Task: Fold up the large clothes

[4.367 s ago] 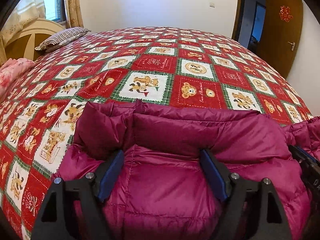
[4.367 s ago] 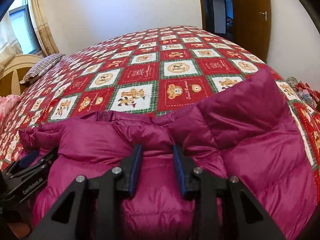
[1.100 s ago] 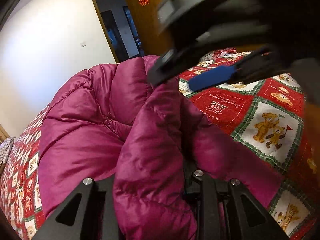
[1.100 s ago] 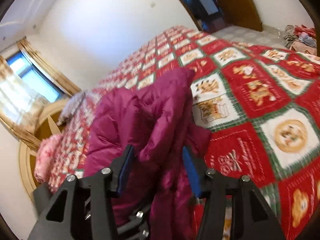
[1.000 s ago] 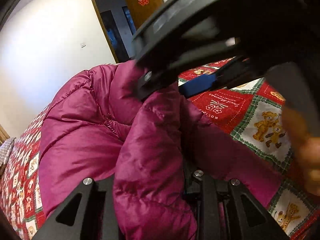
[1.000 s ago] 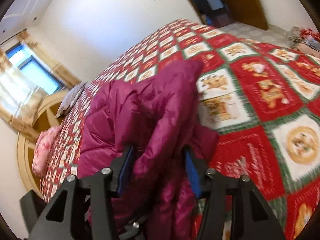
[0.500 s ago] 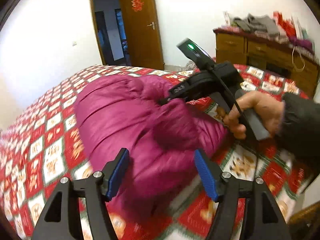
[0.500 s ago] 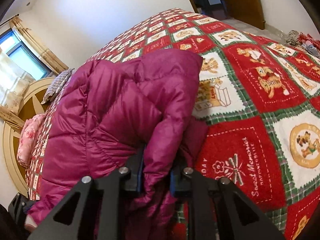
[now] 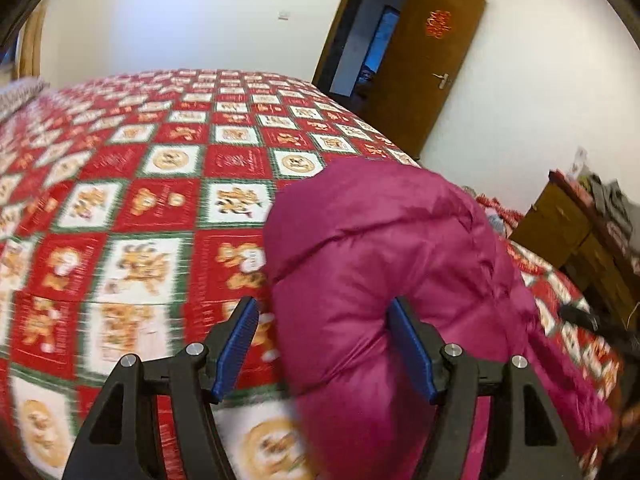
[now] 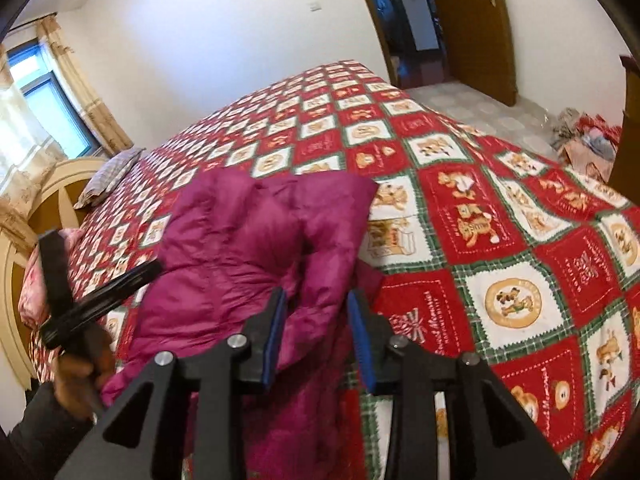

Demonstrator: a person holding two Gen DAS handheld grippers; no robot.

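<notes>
A magenta puffer jacket (image 9: 384, 280) lies folded in a bulky pile on the red patchwork bedspread (image 9: 152, 208). My left gripper (image 9: 326, 344) is open; its right finger touches the jacket's near fold and its left finger is over the bedspread. In the right wrist view the jacket (image 10: 240, 240) lies left of centre. My right gripper (image 10: 316, 334) is open, with a jacket fold lying between its blue pads (image 10: 276, 332). The left gripper shows at the left of the right wrist view (image 10: 92, 292), held by a hand.
A striped pillow (image 10: 108, 180) and the wooden headboard (image 10: 44, 208) are at the far left. An open brown door (image 9: 420, 68) is behind the bed. A wooden dresser (image 9: 580, 236) stands at the right. Clothes lie on the floor (image 10: 588, 136).
My right gripper has opened and released the jacket fold that it held half a second ago. My left gripper has stayed open and swung toward the jacket's left side.
</notes>
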